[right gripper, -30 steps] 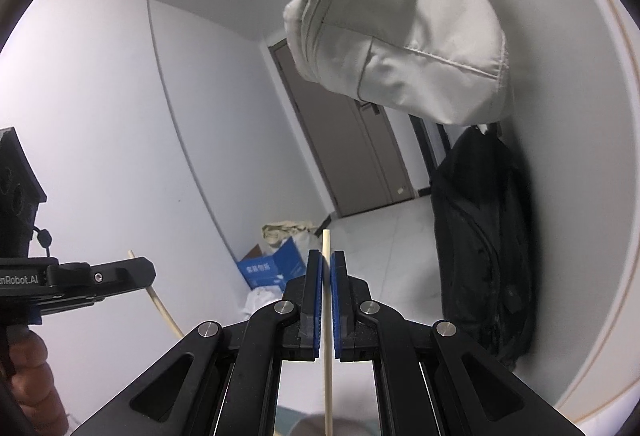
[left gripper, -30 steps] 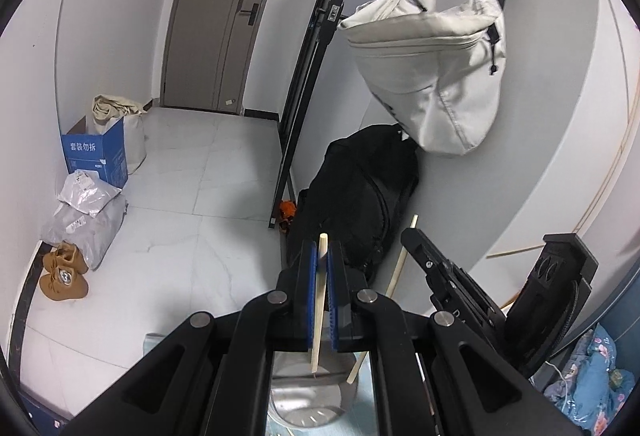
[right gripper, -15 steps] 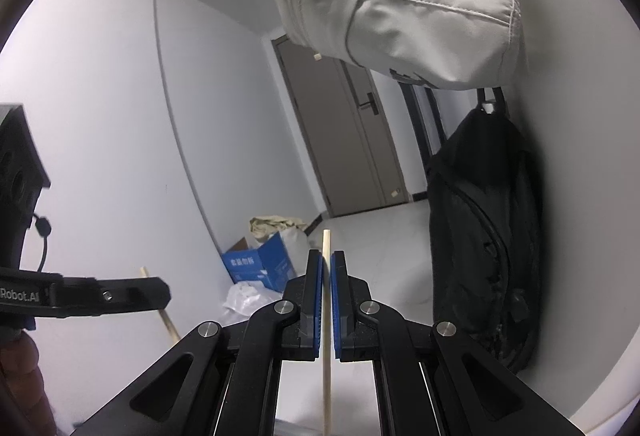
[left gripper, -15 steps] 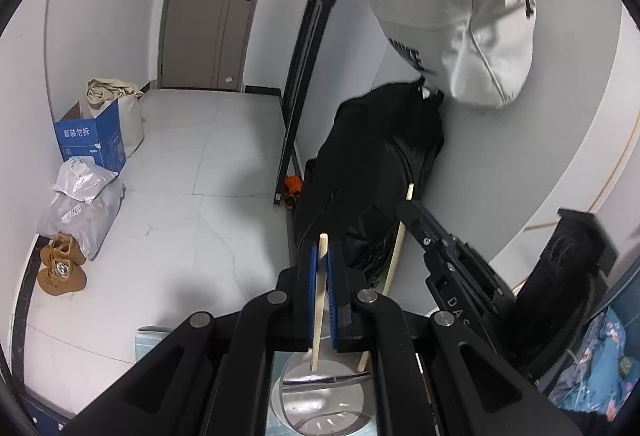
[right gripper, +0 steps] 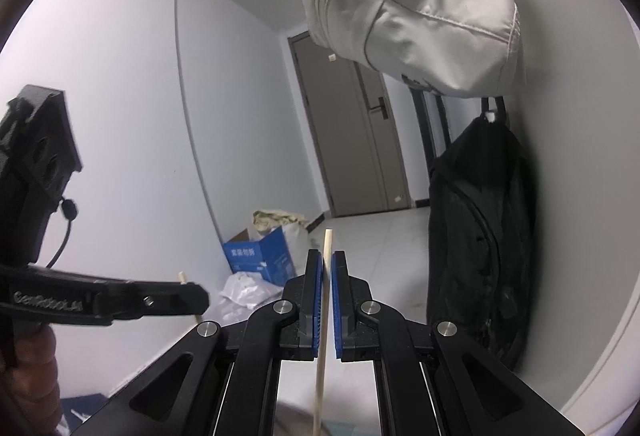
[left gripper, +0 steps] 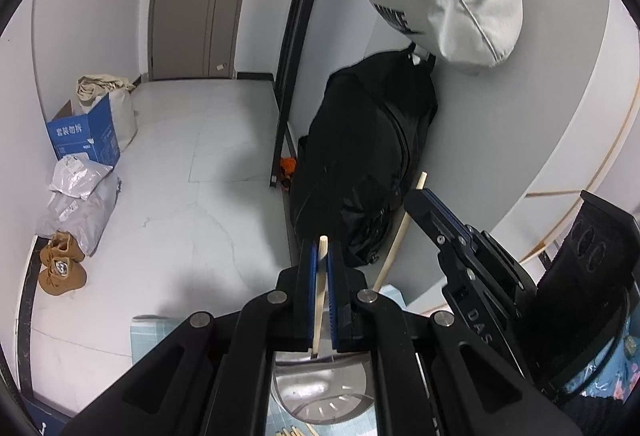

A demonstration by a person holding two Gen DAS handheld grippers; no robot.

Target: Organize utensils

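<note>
A: Left wrist view, item one?

B: Left gripper (left gripper: 320,256), clamped on one chopstick (left gripper: 319,300), its lower tip in a metal holder (left gripper: 320,396) on a blue mat (left gripper: 160,340). Right gripper (left gripper: 420,195) beside it, pinching a second chopstick (left gripper: 394,244).

A: Right wrist view?

B: Right gripper (right gripper: 327,268), closed on its upright chopstick (right gripper: 322,336). Left gripper (right gripper: 192,300) at the left edge, a chopstick end (right gripper: 183,277) poking above it.

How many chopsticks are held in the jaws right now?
2. One chopstick is clamped upright in the left gripper, its lower end over the metal holder. Another chopstick is clamped in the right gripper. Loose sticks below may be more.
</note>
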